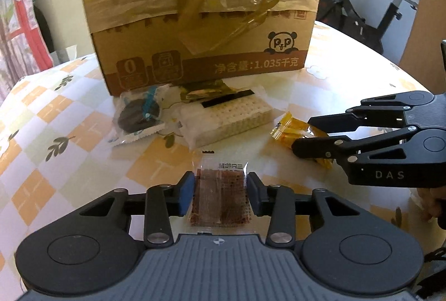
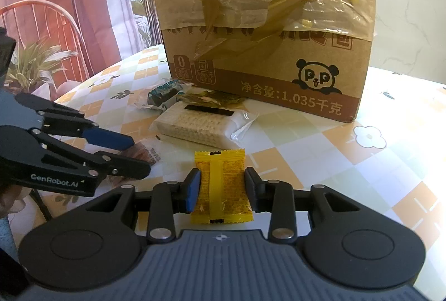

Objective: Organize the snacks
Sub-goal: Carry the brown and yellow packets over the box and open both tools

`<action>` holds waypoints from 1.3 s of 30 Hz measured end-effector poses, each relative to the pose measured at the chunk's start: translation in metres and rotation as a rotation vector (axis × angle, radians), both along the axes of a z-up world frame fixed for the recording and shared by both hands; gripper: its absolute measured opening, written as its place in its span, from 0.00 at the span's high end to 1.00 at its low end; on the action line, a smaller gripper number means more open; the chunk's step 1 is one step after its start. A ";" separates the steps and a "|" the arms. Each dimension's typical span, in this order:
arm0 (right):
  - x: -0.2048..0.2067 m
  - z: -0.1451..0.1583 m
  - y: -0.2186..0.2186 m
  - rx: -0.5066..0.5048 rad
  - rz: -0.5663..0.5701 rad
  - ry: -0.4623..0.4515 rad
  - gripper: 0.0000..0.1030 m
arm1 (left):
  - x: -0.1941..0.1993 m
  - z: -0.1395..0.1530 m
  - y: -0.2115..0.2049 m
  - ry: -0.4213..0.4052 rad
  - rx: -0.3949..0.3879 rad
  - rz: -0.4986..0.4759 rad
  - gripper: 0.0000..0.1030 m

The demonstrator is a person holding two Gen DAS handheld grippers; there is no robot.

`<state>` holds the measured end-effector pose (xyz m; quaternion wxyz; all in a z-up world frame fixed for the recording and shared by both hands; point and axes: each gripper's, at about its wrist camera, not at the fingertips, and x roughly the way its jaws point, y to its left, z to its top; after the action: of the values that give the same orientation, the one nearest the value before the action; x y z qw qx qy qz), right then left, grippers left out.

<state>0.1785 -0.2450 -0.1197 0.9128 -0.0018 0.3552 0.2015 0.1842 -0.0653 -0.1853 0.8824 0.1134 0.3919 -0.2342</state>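
My left gripper is shut on a clear packet with a brown snack that lies flat on the checked tablecloth; both blue pads touch its sides. My right gripper is shut on a yellow snack packet, also low over the table. From the left wrist view the right gripper comes in from the right with the yellow packet in it. In the right wrist view the left gripper reaches in from the left over the brown packet.
A taped cardboard box with a panda print stands at the back of the table. In front of it lie a wafer pack, a dark cookie packet and a crumpled green wrapper. An exercise bike stands behind the table.
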 end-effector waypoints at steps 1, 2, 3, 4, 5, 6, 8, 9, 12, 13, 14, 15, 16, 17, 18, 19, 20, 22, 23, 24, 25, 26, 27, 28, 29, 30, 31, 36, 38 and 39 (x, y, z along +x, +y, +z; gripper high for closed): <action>0.000 0.000 0.000 0.000 0.000 0.000 0.64 | -0.001 0.000 0.001 0.001 -0.006 0.011 0.60; 0.000 0.000 0.000 0.000 0.000 0.000 0.64 | -0.002 0.000 0.003 0.002 -0.013 0.021 0.60; 0.000 0.000 0.000 0.000 0.001 0.000 0.64 | -0.003 0.000 0.004 0.004 -0.020 0.029 0.61; 0.000 0.000 0.000 -0.001 0.001 0.000 0.64 | -0.004 0.001 0.005 0.007 -0.027 0.036 0.61; 0.000 0.000 0.000 -0.002 0.001 0.000 0.64 | -0.004 0.001 0.007 0.009 -0.034 0.041 0.61; 0.000 0.000 0.000 -0.003 0.002 0.000 0.64 | -0.004 0.001 0.008 0.012 -0.041 0.045 0.61; 0.001 0.000 0.000 -0.005 0.002 0.000 0.64 | -0.005 0.003 0.010 0.011 -0.050 0.053 0.61; 0.001 0.000 0.000 -0.006 0.004 0.000 0.64 | -0.004 0.004 0.010 0.009 -0.056 0.055 0.61; 0.001 0.000 0.000 -0.011 0.006 0.002 0.64 | -0.005 0.010 0.013 -0.003 -0.080 0.063 0.61; 0.001 0.000 0.000 -0.015 0.007 0.002 0.65 | -0.006 0.012 0.014 -0.010 -0.087 0.066 0.61; 0.000 0.001 0.000 -0.017 0.009 0.002 0.65 | -0.006 0.015 0.015 -0.016 -0.092 0.069 0.61; -0.001 0.002 -0.001 -0.014 0.011 0.003 0.66 | -0.007 0.018 0.015 -0.025 -0.099 0.070 0.61; -0.002 0.004 -0.001 -0.010 0.011 -0.001 0.66 | -0.007 0.022 0.016 -0.037 -0.106 0.071 0.61; -0.003 0.007 -0.002 -0.006 0.010 -0.010 0.66 | -0.007 0.026 0.017 -0.050 -0.112 0.072 0.61; -0.004 0.011 -0.004 -0.001 0.010 -0.021 0.66 | -0.008 0.031 0.018 -0.067 -0.119 0.073 0.61; -0.005 0.016 -0.005 0.002 0.008 -0.035 0.66 | -0.007 0.038 0.019 -0.085 -0.125 0.072 0.61; -0.006 0.023 -0.007 0.004 0.006 -0.055 0.66 | -0.006 0.044 0.020 -0.101 -0.130 0.071 0.61; -0.005 0.038 -0.011 0.012 0.003 -0.096 0.66 | 0.001 0.060 0.021 -0.134 -0.154 0.068 0.61; -0.002 0.048 -0.013 0.018 0.000 -0.123 0.66 | 0.005 0.069 0.022 -0.153 -0.169 0.065 0.61; 0.000 0.059 -0.015 0.021 -0.003 -0.152 0.66 | 0.009 0.078 0.022 -0.175 -0.181 0.063 0.61; 0.005 0.072 -0.017 0.023 -0.007 -0.193 0.66 | 0.014 0.090 0.022 -0.206 -0.194 0.061 0.61; 0.009 0.084 -0.019 0.025 -0.009 -0.227 0.66 | 0.020 0.102 0.022 -0.234 -0.206 0.059 0.61; 0.014 0.098 -0.020 0.027 -0.012 -0.265 0.66 | 0.025 0.112 0.022 -0.261 -0.219 0.056 0.61; 0.020 0.110 -0.021 0.026 -0.013 -0.300 0.66 | 0.033 0.125 0.021 -0.288 -0.237 0.055 0.61; 0.026 0.121 -0.022 0.021 -0.013 -0.330 0.66 | 0.041 0.136 0.021 -0.309 -0.252 0.055 0.61; 0.032 0.132 -0.023 0.015 -0.011 -0.358 0.66 | 0.050 0.148 0.020 -0.327 -0.269 0.056 0.61; 0.039 0.143 -0.024 0.006 -0.011 -0.388 0.66 | 0.057 0.158 0.020 -0.343 -0.283 0.056 0.61; 0.077 0.177 -0.030 -0.034 -0.054 -0.462 0.66 | 0.099 0.196 0.005 -0.400 -0.311 0.043 0.61; 0.096 0.179 -0.034 -0.049 -0.093 -0.444 0.66 | 0.120 0.201 -0.004 -0.371 -0.327 0.050 0.61; 0.106 0.179 -0.036 -0.047 -0.117 -0.419 0.66 | 0.131 0.201 -0.007 -0.351 -0.339 0.055 0.61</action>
<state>0.2843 -0.2814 0.0590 0.9765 -0.0443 0.1619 0.1351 0.3148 -0.0726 0.0157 0.9495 -0.0082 0.1906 -0.2491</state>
